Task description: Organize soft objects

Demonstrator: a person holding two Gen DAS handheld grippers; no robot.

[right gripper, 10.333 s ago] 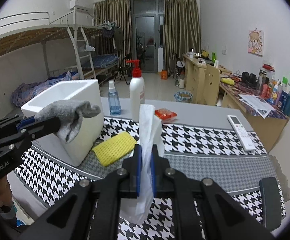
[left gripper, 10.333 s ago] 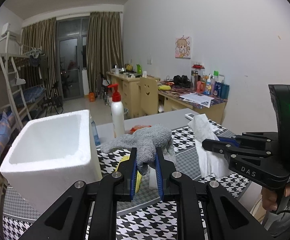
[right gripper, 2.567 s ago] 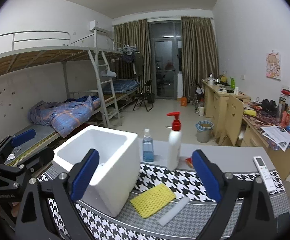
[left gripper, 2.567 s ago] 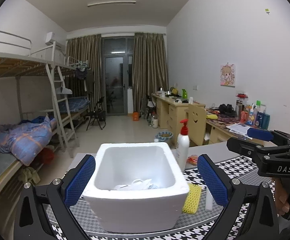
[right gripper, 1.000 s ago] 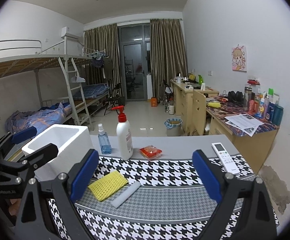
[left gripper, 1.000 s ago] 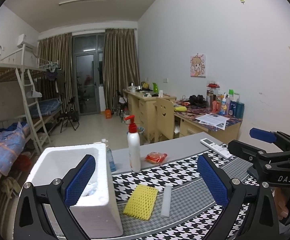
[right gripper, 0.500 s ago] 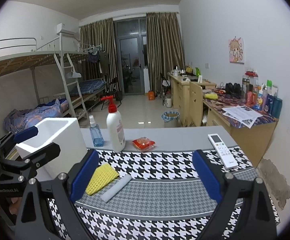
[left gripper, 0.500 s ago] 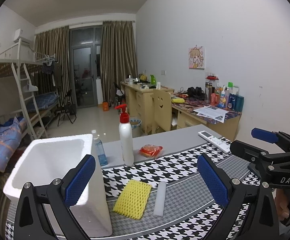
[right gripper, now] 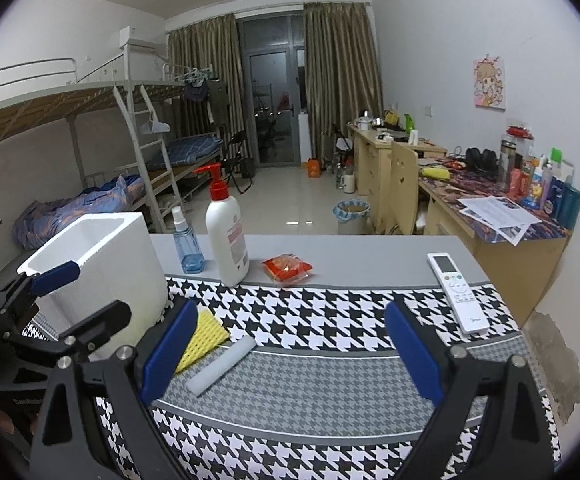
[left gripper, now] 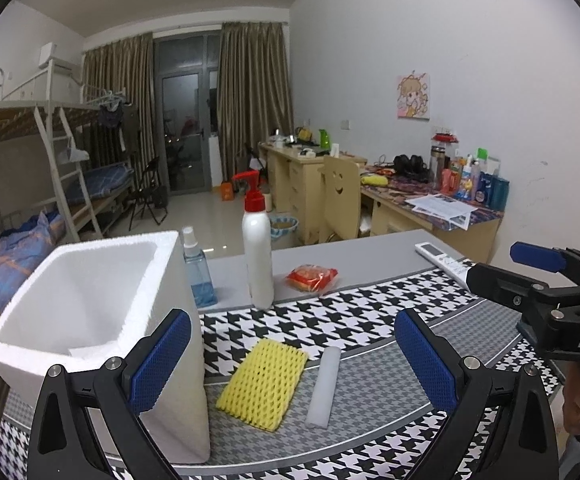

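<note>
Both views swung right off foam box [left gripper: 90, 300], left tongs [left gripper: 290, 364] and right tongs [right gripper: 290, 352] wide, empty

White-walled dorm room: bunk bed [right gripper: 102, 128], brown curtains [right gripper: 342, 80], wooden desks [right gripper: 386, 160].

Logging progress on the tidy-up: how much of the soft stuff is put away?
Something white already lies in the foam box. Both the left gripper and right gripper are open and empty. The yellow mesh pad and white foam stick remain on the table.
</note>
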